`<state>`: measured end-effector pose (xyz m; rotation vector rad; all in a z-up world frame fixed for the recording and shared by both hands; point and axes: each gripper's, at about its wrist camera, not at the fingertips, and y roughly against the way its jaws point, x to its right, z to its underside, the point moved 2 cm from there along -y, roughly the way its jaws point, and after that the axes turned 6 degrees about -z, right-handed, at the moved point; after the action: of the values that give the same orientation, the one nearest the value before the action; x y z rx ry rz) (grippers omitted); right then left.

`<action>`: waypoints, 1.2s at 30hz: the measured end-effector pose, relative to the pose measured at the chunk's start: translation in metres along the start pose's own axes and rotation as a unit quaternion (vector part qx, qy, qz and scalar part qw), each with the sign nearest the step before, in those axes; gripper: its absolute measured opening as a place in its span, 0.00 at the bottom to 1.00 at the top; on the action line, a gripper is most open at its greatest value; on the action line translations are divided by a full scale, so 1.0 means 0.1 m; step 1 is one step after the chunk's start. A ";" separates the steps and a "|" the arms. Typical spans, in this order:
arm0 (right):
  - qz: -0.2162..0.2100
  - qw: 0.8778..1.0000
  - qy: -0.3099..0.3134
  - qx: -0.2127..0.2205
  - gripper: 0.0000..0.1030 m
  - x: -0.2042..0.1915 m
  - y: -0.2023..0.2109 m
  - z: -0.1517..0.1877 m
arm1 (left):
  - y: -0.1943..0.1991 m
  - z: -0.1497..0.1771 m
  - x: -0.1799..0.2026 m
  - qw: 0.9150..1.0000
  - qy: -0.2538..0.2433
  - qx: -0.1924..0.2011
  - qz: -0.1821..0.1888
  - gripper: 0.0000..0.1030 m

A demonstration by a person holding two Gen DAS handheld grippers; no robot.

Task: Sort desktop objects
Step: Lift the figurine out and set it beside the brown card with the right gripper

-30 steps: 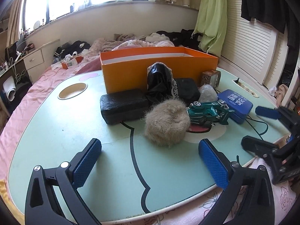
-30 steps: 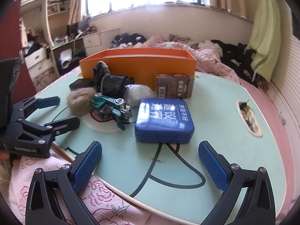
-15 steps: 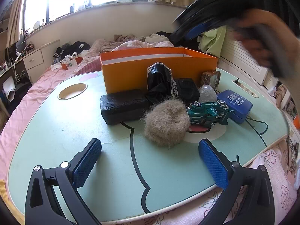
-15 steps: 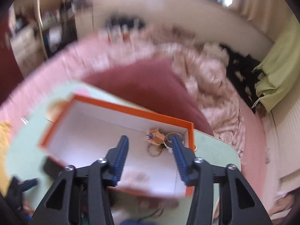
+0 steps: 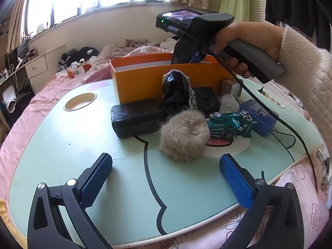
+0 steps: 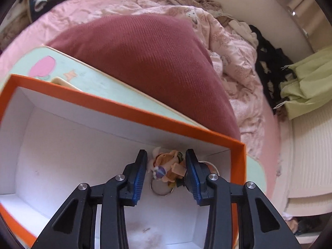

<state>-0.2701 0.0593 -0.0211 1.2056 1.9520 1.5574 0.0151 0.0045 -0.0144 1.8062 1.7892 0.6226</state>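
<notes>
An orange box (image 5: 166, 76) stands at the back of the mint-green lap table (image 5: 62, 149). In front of it lie a black case (image 5: 137, 118), a black lace pouch (image 5: 182, 95), a beige fur ball (image 5: 184, 137), a green toy car (image 5: 230, 122) and a blue tin (image 5: 259, 116). My left gripper (image 5: 166, 178) is open and empty above the table's near part. My right gripper (image 6: 166, 172) reaches down into the orange box (image 6: 128, 112); its jaws stand on either side of a small figurine keychain (image 6: 168, 166) on the white floor, with a small gap showing at each pad.
A brown carton (image 5: 230, 87) and a clear wrapped lump (image 5: 228, 103) sit by the box's right end. A round cup hole (image 5: 79, 101) is at the table's far left. A maroon cushion (image 6: 145, 62) and pink bedding (image 6: 228, 47) lie behind the table.
My right gripper rose from the table's right edge, swung over the orange box and dropped into it, its jaws narrowing around the keychain. My left gripper has not moved.
</notes>
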 end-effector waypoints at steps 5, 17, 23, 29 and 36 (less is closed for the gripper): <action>-0.065 0.995 -0.035 0.065 0.31 0.06 0.40 0.02 | 0.00 0.00 0.00 1.000 0.000 0.000 0.000 1.00; -0.181 0.957 -0.041 0.225 0.31 0.07 1.75 0.70 | -0.01 -0.01 0.00 1.000 0.000 0.000 0.000 1.00; -0.231 0.947 -0.039 0.218 0.31 -0.04 1.71 1.02 | -0.01 0.00 0.00 1.000 0.000 0.000 0.000 1.00; -0.225 0.958 -0.044 0.174 0.32 -0.17 1.29 1.11 | -0.01 -0.01 0.00 1.000 0.000 0.000 0.000 1.00; -0.185 0.951 -0.060 0.241 0.65 -0.14 1.42 1.53 | -0.01 -0.01 0.00 1.000 0.001 0.000 0.000 1.00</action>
<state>-0.0961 0.1448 0.0569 0.9878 2.3823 0.8278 0.0137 0.0046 -0.0146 1.8061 1.7903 0.6238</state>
